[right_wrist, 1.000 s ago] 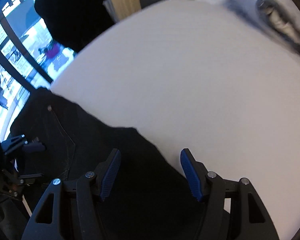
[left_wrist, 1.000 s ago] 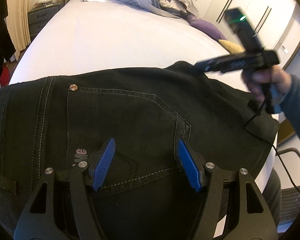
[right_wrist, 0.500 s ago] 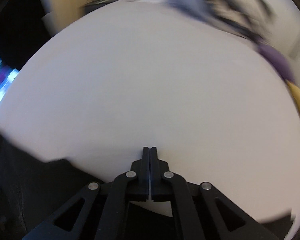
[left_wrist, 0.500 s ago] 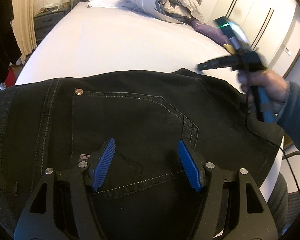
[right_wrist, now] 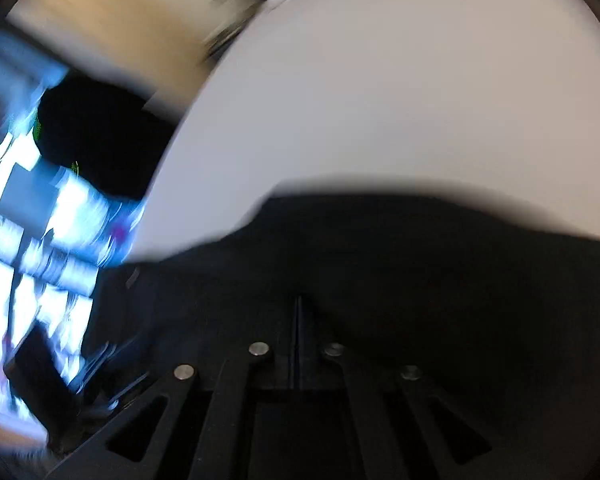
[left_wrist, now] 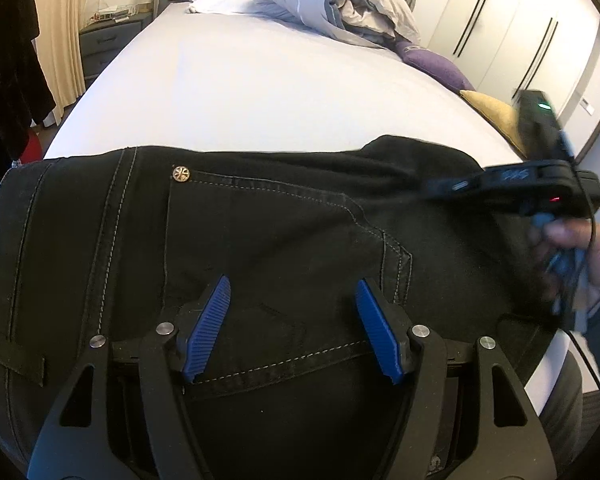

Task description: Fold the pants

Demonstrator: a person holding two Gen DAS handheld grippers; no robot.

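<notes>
Black jeans (left_wrist: 284, 224) lie folded on the near end of a white bed (left_wrist: 268, 88), back pocket and brass rivet facing up. My left gripper (left_wrist: 292, 320) is open and empty, its blue pads hovering just above the pocket. My right gripper shows in the left wrist view (left_wrist: 440, 188) at the pants' right far edge, held by a hand. In the blurred right wrist view the right gripper (right_wrist: 298, 308) has its fingers pressed together over the black fabric (right_wrist: 380, 264); nothing shows between them.
A rolled grey duvet (left_wrist: 332, 4) and white pillow lie at the head of the bed. A purple cushion (left_wrist: 436, 68) and a yellow one (left_wrist: 492, 112) sit at the right edge. A nightstand (left_wrist: 104, 44), curtain and dark hanging clothes stand left; wardrobes right.
The right gripper went from open to shut and swung, coming down toward the pants' right edge. The left gripper stayed open and drew back slightly over the pocket.
</notes>
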